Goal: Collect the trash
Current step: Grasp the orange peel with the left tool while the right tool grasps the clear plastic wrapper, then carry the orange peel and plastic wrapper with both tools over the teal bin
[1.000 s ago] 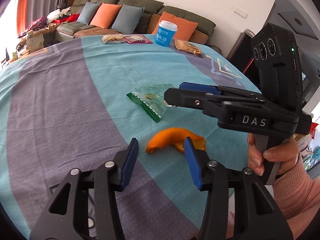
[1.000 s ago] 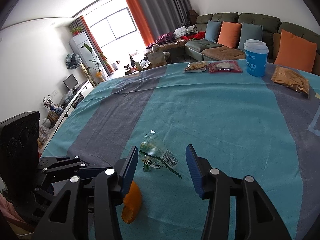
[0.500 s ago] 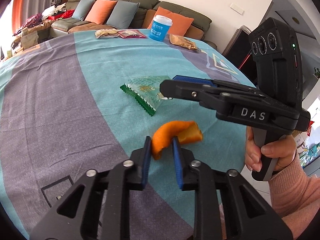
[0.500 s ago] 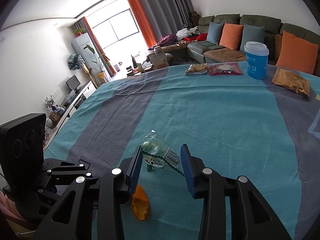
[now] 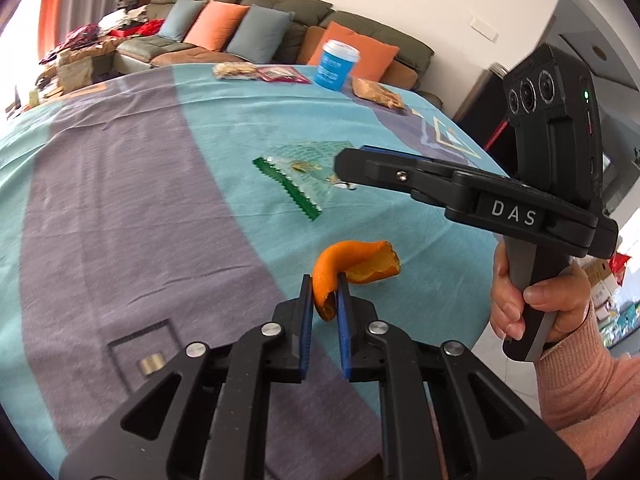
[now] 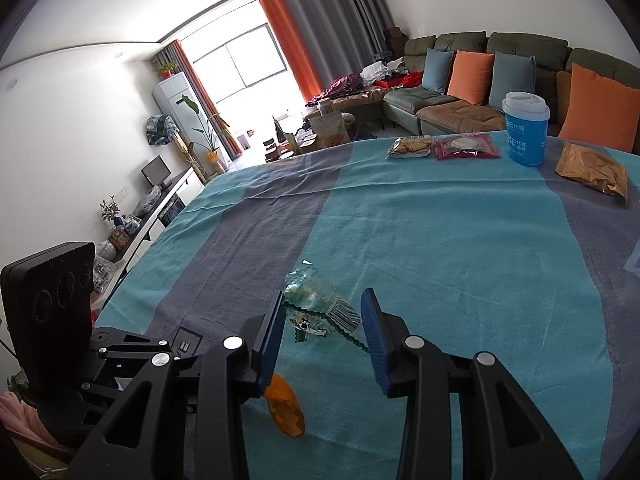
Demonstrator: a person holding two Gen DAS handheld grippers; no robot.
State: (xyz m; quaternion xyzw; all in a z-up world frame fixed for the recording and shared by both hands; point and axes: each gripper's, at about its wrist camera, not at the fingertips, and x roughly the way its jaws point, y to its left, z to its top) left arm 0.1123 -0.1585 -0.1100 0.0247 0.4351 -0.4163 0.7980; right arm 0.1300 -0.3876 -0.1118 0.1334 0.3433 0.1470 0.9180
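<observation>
We see the left gripper (image 5: pixel 325 280), whose jaws have just been closing, clamped on one end of the curled orange peel (image 5: pixel 352 266); its blue pads press the peel from both sides while the peel's other end juts out to the right above the teal and grey striped tablecloth (image 5: pixel 132 200). The right gripper (image 6: pixel 324 312) stands partly open, its fingers either side of the crumpled clear plastic wrapper with a green serrated edge (image 6: pixel 316 304), which lies on the cloth near the peel; we cannot tell whether the pads touch it. In the left wrist view a hand (image 5: pixel 536 300) in a pink sleeve holds the right gripper's handle. At the far edge of the table stand a blue paper cup with a white lid (image 6: pixel 526 130) and three snack packets (image 6: pixel 466 146) beside it.
</observation>
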